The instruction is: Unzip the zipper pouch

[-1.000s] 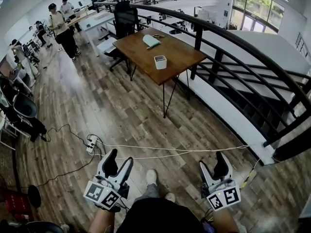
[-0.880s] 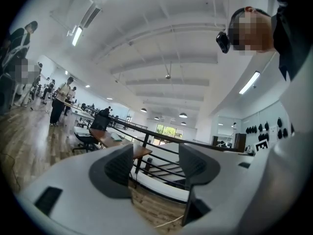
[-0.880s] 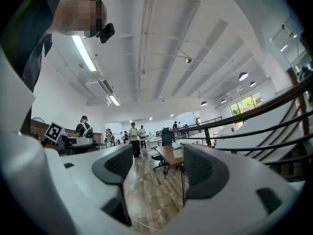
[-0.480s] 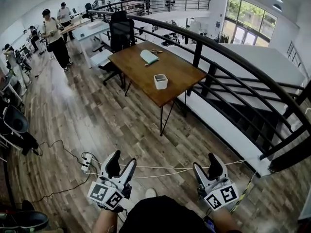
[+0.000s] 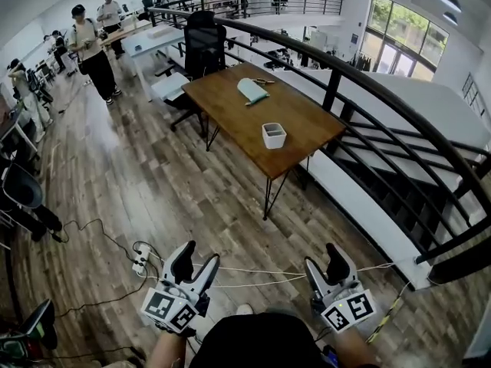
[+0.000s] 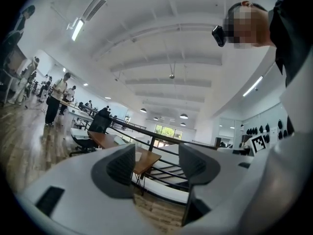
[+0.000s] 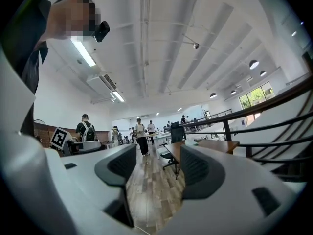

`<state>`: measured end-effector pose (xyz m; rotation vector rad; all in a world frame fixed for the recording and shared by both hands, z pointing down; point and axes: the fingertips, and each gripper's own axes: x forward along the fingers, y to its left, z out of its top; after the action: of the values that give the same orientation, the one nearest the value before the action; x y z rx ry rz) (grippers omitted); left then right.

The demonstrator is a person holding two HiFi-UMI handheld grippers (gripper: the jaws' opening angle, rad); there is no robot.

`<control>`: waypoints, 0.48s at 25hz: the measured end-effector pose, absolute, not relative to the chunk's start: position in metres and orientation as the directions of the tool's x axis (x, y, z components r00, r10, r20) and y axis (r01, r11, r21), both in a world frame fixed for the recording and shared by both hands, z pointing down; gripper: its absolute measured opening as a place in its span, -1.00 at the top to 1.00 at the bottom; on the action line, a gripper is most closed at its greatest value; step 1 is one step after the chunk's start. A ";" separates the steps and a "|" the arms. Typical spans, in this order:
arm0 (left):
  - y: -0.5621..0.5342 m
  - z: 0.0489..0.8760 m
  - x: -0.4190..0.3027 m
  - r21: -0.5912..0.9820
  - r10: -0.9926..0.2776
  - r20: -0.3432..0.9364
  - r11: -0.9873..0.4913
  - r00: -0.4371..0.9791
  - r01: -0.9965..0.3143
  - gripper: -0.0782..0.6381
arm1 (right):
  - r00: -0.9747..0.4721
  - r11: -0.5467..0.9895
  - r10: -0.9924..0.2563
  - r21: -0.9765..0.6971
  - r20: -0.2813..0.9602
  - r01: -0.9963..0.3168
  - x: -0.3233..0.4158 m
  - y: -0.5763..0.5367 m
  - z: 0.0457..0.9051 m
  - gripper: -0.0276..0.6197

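The zipper pouch, pale mint, lies flat at the far end of a brown wooden table several steps ahead of me. Both grippers hang low in front of my body, far from it and over the wooden floor. My left gripper stands open with nothing between its fingers. My right gripper is also open; its jaws are closing slowly on empty air. The table shows small in the distance past the right jaws.
A white square cup stands on the table nearer me, and a pen lies by the pouch. A black curved railing runs along the right. White cords and a power strip cross the floor by my feet. A black office chair and people stand beyond.
The table now sits slightly lower and larger in the head view, as I have stepped towards it. Both grippers stay low in front of me, holding nothing.
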<state>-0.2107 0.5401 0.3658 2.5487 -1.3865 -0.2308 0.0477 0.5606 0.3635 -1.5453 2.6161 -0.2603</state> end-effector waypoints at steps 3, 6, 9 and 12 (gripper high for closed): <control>0.528 0.374 -0.214 0.287 -0.848 -0.007 -0.509 0.530 -0.811 -0.01 | -0.491 0.475 -0.871 -0.212 0.028 -0.854 0.047 0.543 0.371 0.10; 0.511 0.380 -0.213 0.291 -0.855 0.011 -0.493 0.518 -0.820 -0.01 | -0.497 0.478 -0.867 -0.227 0.033 -0.849 0.051 0.520 0.376 0.11; 0.488 0.377 -0.211 0.273 -0.873 0.012 -0.467 0.488 -0.841 -0.01 | -0.517 0.499 -0.855 -0.222 0.027 -0.838 0.059 0.486 0.378 0.12; 0.453 0.371 -0.209 0.259 -0.892 0.009 -0.434 0.451 -0.863 -0.01 | -0.544 0.529 -0.839 -0.221 0.010 -0.819 0.066 0.440 0.374 0.13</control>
<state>-0.2085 0.4530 0.3711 2.4757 -1.5245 -0.1903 0.0660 0.4397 0.3740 -1.4474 2.6603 -0.3057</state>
